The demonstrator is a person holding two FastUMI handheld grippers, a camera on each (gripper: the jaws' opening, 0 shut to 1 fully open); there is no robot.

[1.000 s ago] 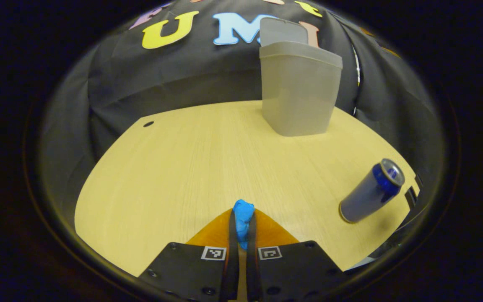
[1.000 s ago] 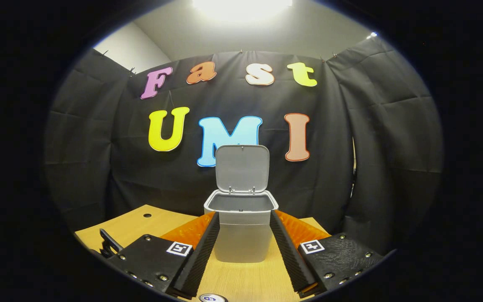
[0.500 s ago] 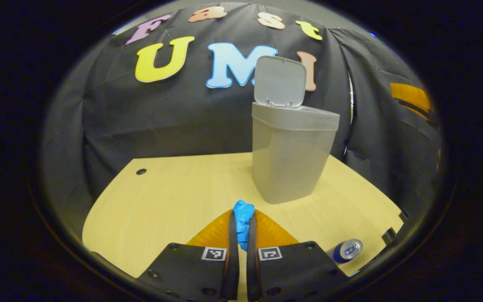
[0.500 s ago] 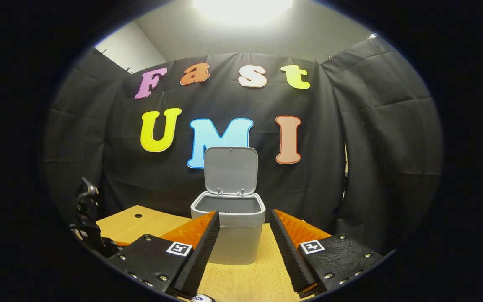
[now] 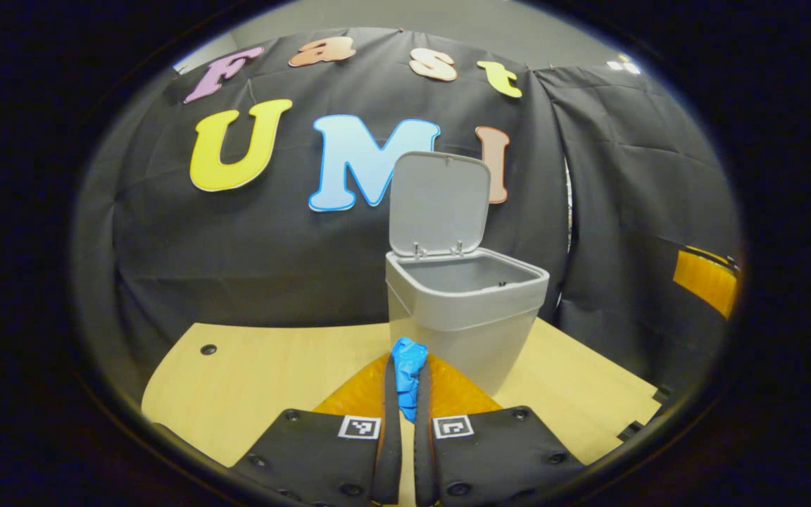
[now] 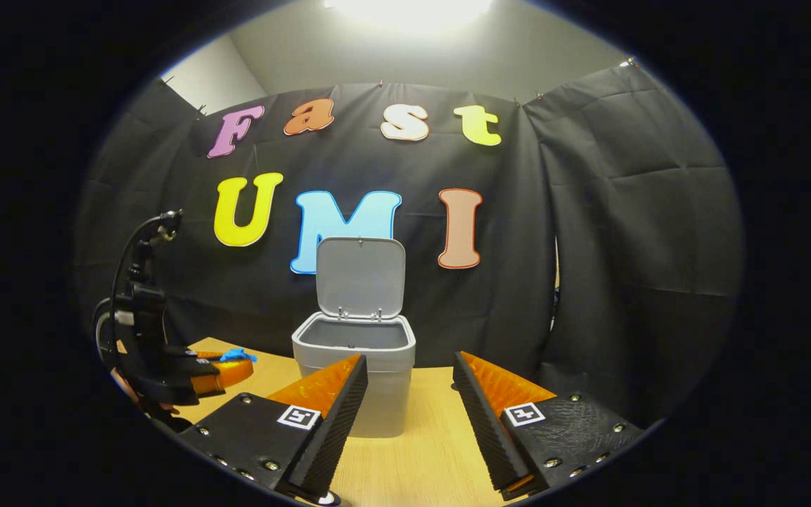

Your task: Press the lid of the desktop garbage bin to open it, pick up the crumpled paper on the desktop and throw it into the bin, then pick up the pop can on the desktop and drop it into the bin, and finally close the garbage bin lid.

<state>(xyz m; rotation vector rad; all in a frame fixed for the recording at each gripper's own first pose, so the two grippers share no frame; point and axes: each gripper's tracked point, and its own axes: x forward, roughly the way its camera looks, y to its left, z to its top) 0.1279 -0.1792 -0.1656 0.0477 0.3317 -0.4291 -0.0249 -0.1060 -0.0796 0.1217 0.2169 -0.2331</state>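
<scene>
- While the bin [image 5: 465, 317] stands lid-up [image 5: 439, 204] at the table's [image 5: 272, 373] far side, left gripper [image 5: 405, 377] pinches blue paper [image 5: 407, 370] near it.
- Right gripper [image 6: 405, 408]: fingers spread, holding nothing.

Matt grey plastic bin [image 5: 472, 310], smooth-sided, lid [image 5: 439, 203] up. Under it, pale wood-grain desktop [image 5: 272, 373], smooth. Crumpled blue paper [image 5: 407, 360], creased. Behind the bin, matt black cloth [image 5: 250, 260], wrinkled.

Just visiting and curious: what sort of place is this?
Probably a small recording booth: black cloth wall, a wooden desk, and a grey bin with its lid up.
</scene>
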